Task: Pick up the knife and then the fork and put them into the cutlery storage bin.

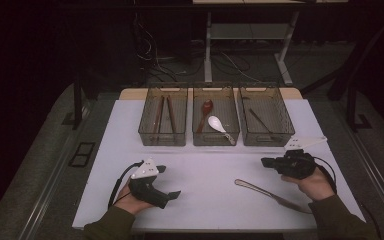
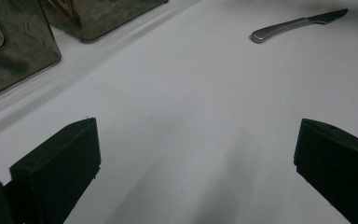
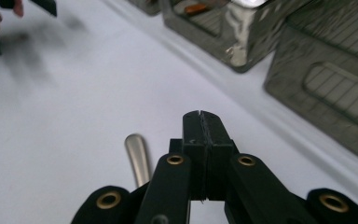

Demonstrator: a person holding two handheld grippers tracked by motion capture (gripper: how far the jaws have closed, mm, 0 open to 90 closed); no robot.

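Presently, the knife is seen lying flat on the white table, just beside the right gripper, whose jaws are pressed together. The left gripper is held spread, well apart.

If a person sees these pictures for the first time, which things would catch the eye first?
Probably the metal knife lying alone on the white table, close to the right gripper, whose jaws are shut. Next, the three clear bins in a row at the far edge, especially the middle bin with its white spoon. The left gripper is open.
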